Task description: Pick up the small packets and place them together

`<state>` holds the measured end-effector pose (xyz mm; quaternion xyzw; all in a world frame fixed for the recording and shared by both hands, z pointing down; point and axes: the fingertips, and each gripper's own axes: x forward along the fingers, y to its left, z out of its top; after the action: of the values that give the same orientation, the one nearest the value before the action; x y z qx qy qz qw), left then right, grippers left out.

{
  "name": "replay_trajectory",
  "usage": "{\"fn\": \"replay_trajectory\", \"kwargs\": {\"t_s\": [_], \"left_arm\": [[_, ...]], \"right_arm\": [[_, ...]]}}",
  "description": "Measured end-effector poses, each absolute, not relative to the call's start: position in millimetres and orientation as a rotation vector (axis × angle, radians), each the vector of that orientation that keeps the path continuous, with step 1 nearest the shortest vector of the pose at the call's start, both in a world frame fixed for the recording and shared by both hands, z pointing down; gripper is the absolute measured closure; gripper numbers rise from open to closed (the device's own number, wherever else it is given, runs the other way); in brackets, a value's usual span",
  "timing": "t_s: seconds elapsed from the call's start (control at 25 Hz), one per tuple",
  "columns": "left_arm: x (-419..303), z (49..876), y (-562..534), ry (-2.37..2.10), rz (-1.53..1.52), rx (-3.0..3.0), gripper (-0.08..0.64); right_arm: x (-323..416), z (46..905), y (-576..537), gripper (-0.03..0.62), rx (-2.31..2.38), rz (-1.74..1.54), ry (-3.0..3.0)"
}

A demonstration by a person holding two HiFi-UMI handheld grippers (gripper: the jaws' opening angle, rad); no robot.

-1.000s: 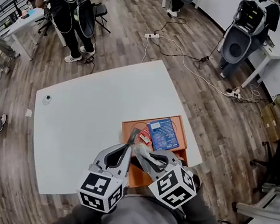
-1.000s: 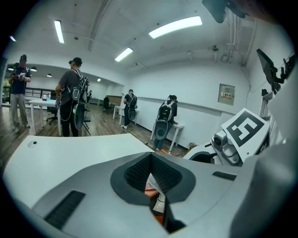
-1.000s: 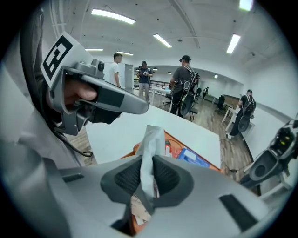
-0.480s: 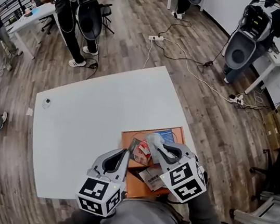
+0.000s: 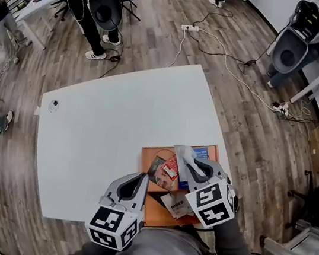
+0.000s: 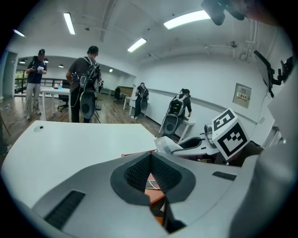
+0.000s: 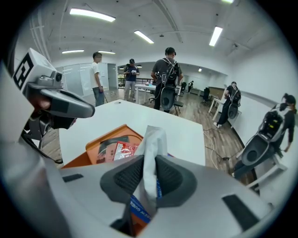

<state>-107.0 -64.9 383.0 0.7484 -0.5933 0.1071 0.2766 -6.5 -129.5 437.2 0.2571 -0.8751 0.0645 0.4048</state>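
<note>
An orange tray [image 5: 156, 215] sits at the near right corner of the white table [image 5: 105, 127]. In it lie a red packet [image 5: 169, 170], a dark packet [image 5: 155, 166], a white printed packet [image 5: 176, 204] and a blue booklet [image 5: 202, 152]. My right gripper [image 5: 188, 163] is over the tray, shut on a silver-grey packet [image 5: 183, 154] that sticks up between the pads [image 7: 153, 139]. The left gripper [image 5: 139, 179] hangs at the tray's near left edge. Its jaws [image 6: 150, 160] are shut with nothing between them.
A small round object [image 5: 54, 105] lies at the table's far left corner. Several people with backpack gear stand around, one near the far left [image 5: 101, 0]. Cables and a power strip [image 5: 192, 28] lie on the wooden floor beyond the table.
My right gripper has carried the silver-grey packet from the tray's left side to the right, over the tray's middle. The left gripper has drawn back slightly toward me.
</note>
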Motion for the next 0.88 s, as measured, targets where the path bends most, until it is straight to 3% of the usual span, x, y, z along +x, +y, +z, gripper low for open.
{"fn": "replay_trajectory", "kwargs": {"t_s": [0.76, 0.88], "left_arm": [[-115, 389, -60, -1.613, 0.254, 1.974, 0.563], [-114, 389, -59, -1.611, 0.248, 1.98, 0.563]], "right_arm": [[4, 446, -149, 0.359, 0.781, 0.188, -2.165], [3, 442, -150, 0.359, 0.821, 0.16, -2.184]]}}
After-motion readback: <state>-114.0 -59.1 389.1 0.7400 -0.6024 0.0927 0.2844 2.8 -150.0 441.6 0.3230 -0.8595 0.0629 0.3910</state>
